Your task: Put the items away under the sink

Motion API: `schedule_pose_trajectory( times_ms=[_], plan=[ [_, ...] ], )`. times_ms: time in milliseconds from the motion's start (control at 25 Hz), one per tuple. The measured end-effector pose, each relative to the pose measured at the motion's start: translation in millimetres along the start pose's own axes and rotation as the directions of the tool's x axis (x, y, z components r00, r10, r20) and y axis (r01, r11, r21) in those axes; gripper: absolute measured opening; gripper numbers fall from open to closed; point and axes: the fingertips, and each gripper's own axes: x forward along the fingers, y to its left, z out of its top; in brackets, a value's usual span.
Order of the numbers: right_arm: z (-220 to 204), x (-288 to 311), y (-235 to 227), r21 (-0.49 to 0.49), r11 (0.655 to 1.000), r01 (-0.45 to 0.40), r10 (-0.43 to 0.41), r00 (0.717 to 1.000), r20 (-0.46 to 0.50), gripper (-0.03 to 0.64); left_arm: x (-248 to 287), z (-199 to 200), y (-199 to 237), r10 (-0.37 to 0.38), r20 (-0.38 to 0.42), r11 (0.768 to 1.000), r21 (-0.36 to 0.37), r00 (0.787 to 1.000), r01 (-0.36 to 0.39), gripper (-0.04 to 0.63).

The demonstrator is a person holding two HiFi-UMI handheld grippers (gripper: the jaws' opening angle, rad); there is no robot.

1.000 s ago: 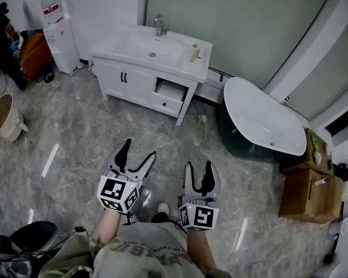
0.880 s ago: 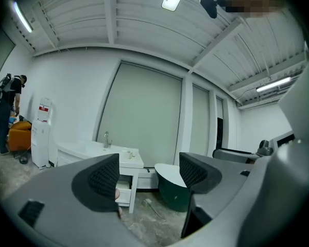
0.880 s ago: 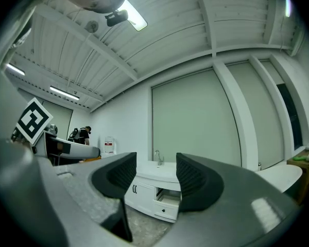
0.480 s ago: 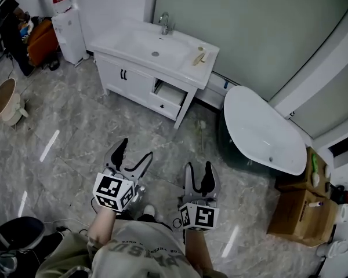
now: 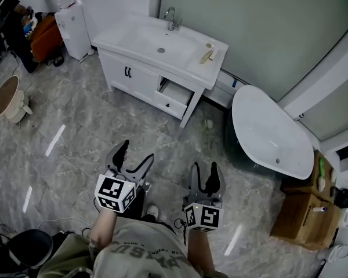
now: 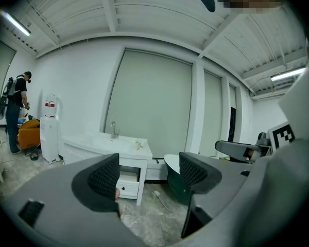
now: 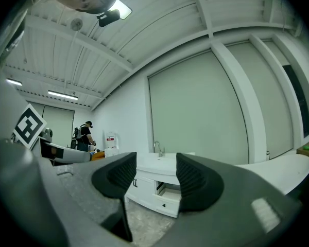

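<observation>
A white sink cabinet [image 5: 140,84] stands against the far wall, with a faucet [image 5: 171,17], two shut doors with black handles and one small drawer [image 5: 173,92] pulled open. A tan item [image 5: 207,55] lies on its right counter end. A thin long-handled thing [image 5: 207,125] lies on the floor between cabinet and tub. My left gripper [image 5: 134,155] and right gripper [image 5: 205,175] hang low over the floor, well short of the cabinet, both open and empty. The left gripper view [image 6: 149,174] and the right gripper view [image 7: 152,174] both look toward the cabinet [image 6: 105,144] [image 7: 162,187].
A white bathtub [image 5: 269,135] lies right of the cabinet. Cardboard boxes [image 5: 304,213] stand at the far right. A water dispenser [image 5: 69,16], an orange bag and a person [image 5: 11,13] are at the upper left. A pale bucket [image 5: 8,97] sits at the left.
The view has shifted; the cabinet and tub sit further right in the head view. Both grippers stay open and empty, held in front of the body.
</observation>
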Motion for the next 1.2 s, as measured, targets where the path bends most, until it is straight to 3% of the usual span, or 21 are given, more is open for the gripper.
schedule_pose_trajectory(
  times_ms=[800, 1200],
  plan=[
    [6, 185, 47, -0.036, 0.989, 0.144, -0.143, 0.989, 0.030, 0.230, 130, 82, 166, -0.122, 0.051, 0.992, 0.044, 0.991, 0.120, 0.348],
    [-1, 239, 43, -0.024, 0.980, 0.196, -0.196, 0.981, 0.000, 0.230, 176, 89, 200, -0.159, 0.010, 0.987, 0.036, 0.987, 0.159, 0.348]
  ],
)
